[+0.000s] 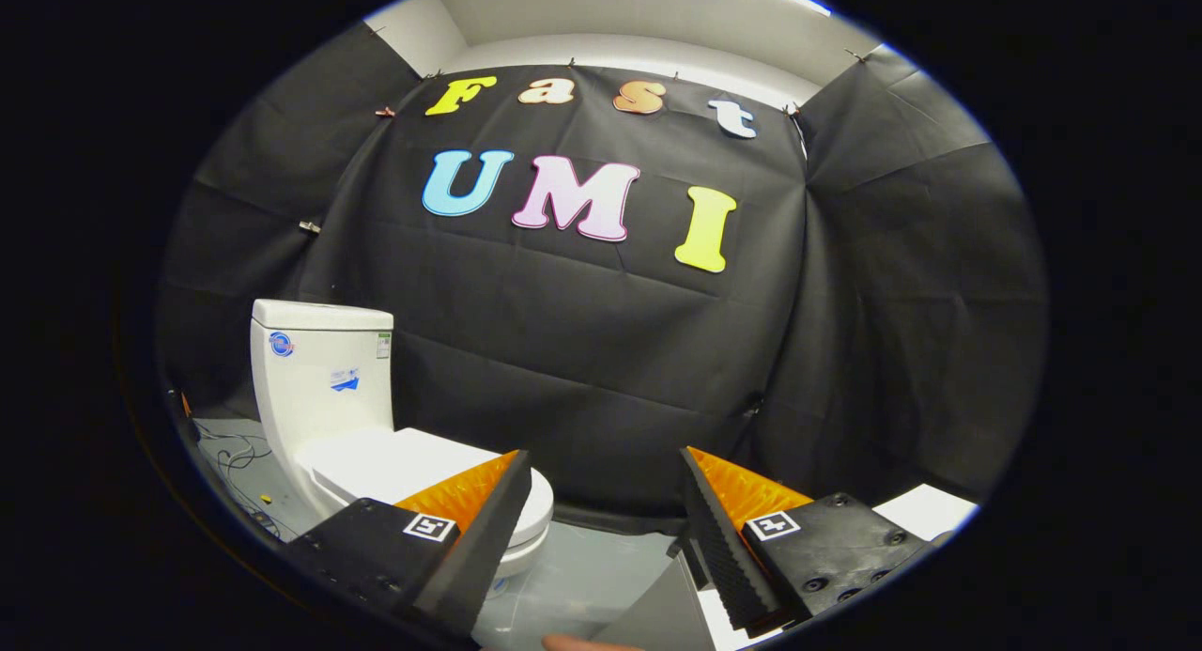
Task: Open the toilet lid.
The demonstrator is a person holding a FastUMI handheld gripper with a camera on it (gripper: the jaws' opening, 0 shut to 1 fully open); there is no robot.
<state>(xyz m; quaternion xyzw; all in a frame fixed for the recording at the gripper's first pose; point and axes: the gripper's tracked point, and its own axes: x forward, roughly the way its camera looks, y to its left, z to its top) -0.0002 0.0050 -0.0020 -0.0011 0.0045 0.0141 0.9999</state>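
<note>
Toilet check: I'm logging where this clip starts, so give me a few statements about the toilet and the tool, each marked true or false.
1. The toilet lid is down over the bowl. True.
2. The tool is shut on the lid. False: its fingers stand apart with nothing between them.
3. The toilet stands beyond the left finger, off to the side of the gap. True.
4. The tank is black. False: it is white, with small stickers on it.
5. Loose cables lie on the floor beside the toilet. True.
</note>
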